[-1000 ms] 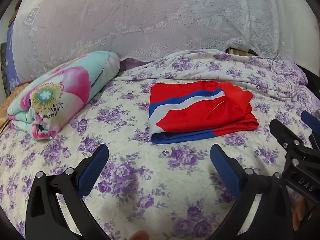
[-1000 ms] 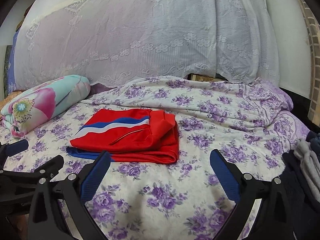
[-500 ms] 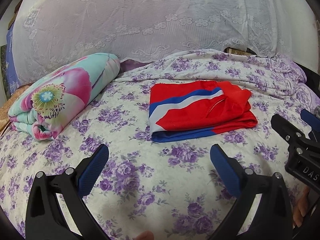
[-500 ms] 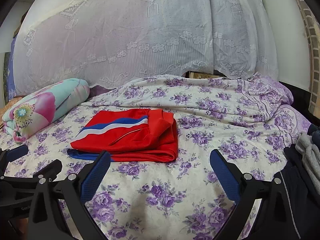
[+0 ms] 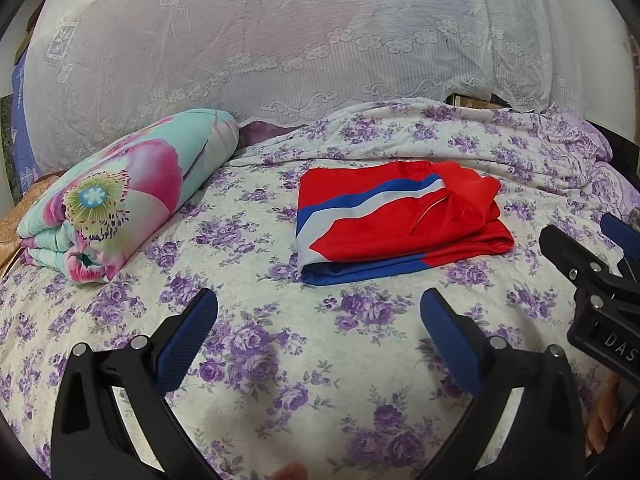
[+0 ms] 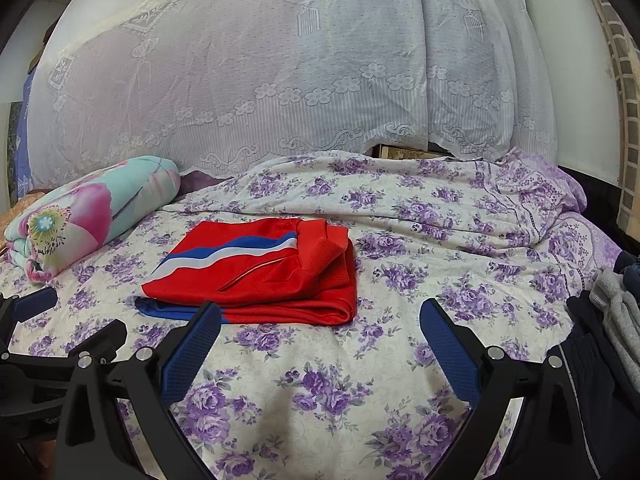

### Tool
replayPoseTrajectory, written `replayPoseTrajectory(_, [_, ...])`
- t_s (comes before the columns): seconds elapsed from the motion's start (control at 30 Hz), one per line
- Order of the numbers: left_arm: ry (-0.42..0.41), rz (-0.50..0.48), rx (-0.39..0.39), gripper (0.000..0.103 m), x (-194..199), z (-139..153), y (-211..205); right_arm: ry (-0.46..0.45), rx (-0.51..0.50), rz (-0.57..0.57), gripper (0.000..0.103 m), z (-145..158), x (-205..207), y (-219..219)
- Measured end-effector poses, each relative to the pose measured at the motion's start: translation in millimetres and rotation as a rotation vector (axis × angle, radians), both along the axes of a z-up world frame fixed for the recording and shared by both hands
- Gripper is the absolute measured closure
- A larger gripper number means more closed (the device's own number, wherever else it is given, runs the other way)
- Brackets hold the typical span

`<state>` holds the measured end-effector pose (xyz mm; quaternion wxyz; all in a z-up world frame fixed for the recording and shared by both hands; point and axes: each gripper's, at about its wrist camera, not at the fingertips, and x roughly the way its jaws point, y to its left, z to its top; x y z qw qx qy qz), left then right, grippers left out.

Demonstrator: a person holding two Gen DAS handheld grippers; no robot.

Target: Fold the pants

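Observation:
Red pants (image 5: 400, 220) with a blue and white stripe lie folded in a flat rectangle on the floral bedsheet (image 5: 320, 360); they also show in the right wrist view (image 6: 260, 276). My left gripper (image 5: 318, 332) is open and empty, hovering over the sheet in front of the pants. My right gripper (image 6: 320, 340) is open and empty, just in front of the pants' near edge. Each gripper shows at the edge of the other's view: the right one (image 5: 592, 276) and the left one (image 6: 60, 340).
A rolled floral quilt (image 5: 120, 196) lies at the left of the bed. A white lace curtain (image 5: 300, 40) hangs behind. A pile of dark and grey clothes (image 6: 600, 340) sits at the bed's right edge. A crumpled floral sheet (image 6: 440, 200) is bunched at the back.
Both grippers have drawn back and dropped slightly from the folded pants. The pants have not moved.

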<state>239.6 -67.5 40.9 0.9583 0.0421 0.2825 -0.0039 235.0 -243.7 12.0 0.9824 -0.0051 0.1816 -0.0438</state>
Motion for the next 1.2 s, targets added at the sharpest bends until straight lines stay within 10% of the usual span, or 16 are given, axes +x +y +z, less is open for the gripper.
replayPoseTrajectory(1.2, [-0.005,-0.009,0.010,0.004,-0.7,-1.2,-2.0,0.000,-0.001,-0.001,0.003,0.4,-0.7,0.3])
